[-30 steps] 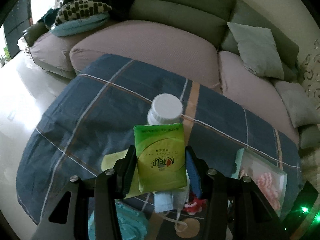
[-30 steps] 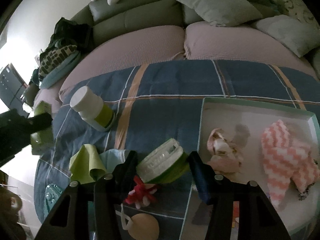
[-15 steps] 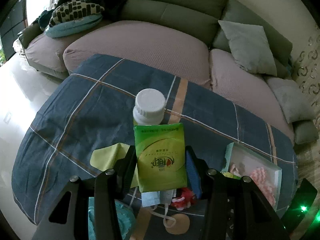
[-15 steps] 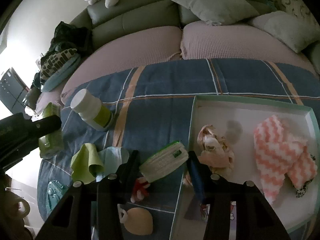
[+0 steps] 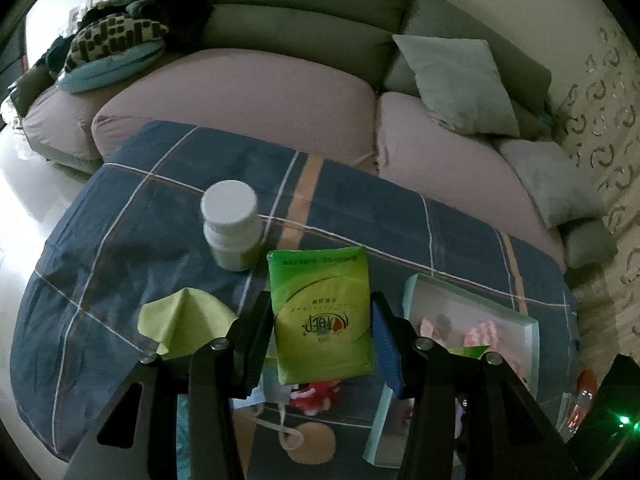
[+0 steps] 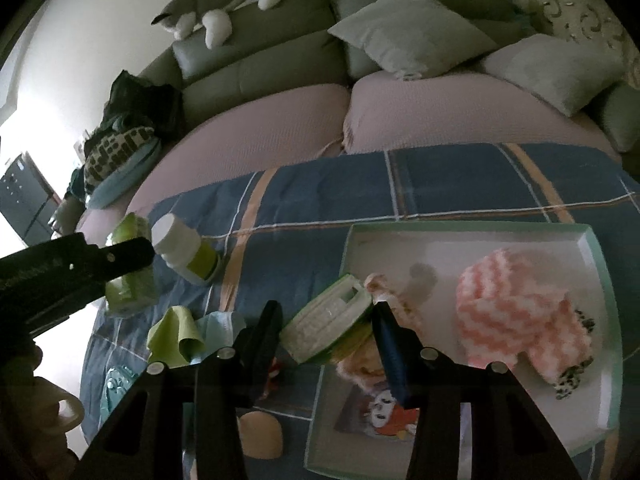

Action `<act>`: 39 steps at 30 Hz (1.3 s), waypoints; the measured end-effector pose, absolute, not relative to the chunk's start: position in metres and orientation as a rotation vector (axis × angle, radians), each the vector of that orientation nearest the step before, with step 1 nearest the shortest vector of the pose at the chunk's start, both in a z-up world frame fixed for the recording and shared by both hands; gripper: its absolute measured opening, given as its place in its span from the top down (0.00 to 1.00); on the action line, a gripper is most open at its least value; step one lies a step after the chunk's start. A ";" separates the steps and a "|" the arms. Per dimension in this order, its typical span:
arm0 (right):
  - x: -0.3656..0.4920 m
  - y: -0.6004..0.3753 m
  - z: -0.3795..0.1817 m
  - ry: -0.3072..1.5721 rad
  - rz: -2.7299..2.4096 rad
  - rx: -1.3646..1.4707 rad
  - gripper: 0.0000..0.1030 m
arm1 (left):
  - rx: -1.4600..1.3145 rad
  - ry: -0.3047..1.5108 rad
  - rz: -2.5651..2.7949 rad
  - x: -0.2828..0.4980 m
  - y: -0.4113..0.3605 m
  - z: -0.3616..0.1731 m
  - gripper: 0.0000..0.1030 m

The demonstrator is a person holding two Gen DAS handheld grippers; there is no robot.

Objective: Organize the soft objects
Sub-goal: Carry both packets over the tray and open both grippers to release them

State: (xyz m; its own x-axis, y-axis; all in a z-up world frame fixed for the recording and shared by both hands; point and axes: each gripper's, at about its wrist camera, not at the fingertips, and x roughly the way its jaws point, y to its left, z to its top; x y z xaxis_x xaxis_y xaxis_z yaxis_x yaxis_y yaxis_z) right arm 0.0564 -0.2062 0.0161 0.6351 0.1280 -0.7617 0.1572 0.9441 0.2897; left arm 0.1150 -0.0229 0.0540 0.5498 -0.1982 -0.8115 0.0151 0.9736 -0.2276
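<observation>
Your left tongs (image 5: 322,330): clenched on 1 green tissue pack (image 5: 320,316), held upright between both pads, above the plaid blue cloth (image 5: 168,208).
Your right tongs (image 6: 326,330): grasping 1 second tissue pack (image 6: 326,322), tilted, white end facing you, its far corner over the near-left rim of the tray; jaw motion settled.

Items by position:
1. White-capped bottle (image 5: 232,224), green label, upright on the cloth, just beyond and left of the left tongs.
2. Yellow-green cloth (image 5: 184,324), peaked, just left of the left tongs' left finger.
3. Pale blue face mask (image 6: 220,326), beside the yellow-green cloth, left of the right tongs.
4. Red toy (image 5: 316,394), small, below the left tongs' pack; details too small to tell.
5. Mint-edged tray (image 6: 600,264), right of and beyond the right tongs, holding 1 pink-and-white chevron cloth (image 6: 520,320) and 1 pale crumpled soft item (image 6: 384,284), well apart from each other.
6. Tan round object (image 6: 260,438), on the cloth beneath the right tongs' left finger.
7. Sofa (image 5: 280,88) beyond the cloth, with grey cushions (image 6: 408,28).
</observation>
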 end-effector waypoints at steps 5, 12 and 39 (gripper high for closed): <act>0.048 -0.230 0.024 0.848 -0.049 0.371 0.52 | -0.180 0.988 -0.148 0.117 -0.039 0.051 0.52; 0.021 -0.289 0.051 0.756 -0.232 0.376 0.52 | -0.139 0.992 -0.215 0.116 -0.069 0.048 0.52; 0.029 -0.381 -0.009 0.906 -0.483 0.402 0.52 | 0.047 1.060 -0.404 0.132 -0.189 -0.008 0.52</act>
